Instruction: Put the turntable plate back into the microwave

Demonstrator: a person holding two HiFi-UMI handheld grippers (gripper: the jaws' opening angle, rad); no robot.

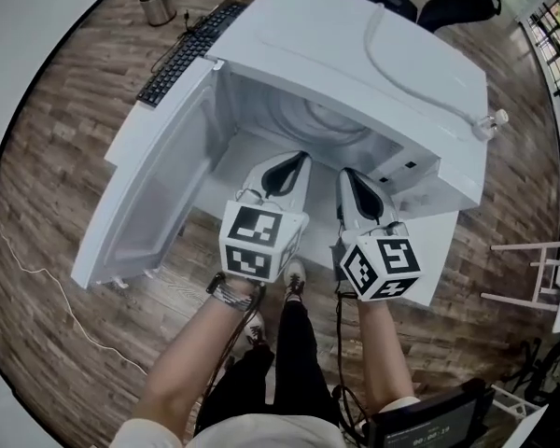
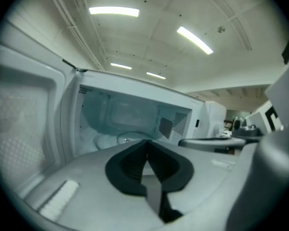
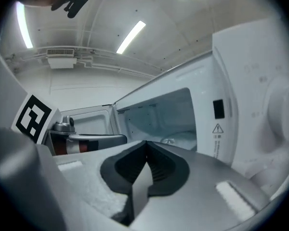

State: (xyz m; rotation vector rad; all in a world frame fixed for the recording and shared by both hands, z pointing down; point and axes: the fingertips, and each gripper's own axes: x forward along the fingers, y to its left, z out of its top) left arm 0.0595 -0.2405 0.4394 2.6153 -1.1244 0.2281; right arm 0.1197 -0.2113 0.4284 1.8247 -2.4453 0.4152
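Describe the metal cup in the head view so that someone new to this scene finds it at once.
Start at the big white microwave with its door swung open at the picture's left. Past its far left corner a black keyboard lies on the wood-patterned surface, and just beyond the keyboard stands the metal cup. It is the only small, shiny, round open-topped thing there.
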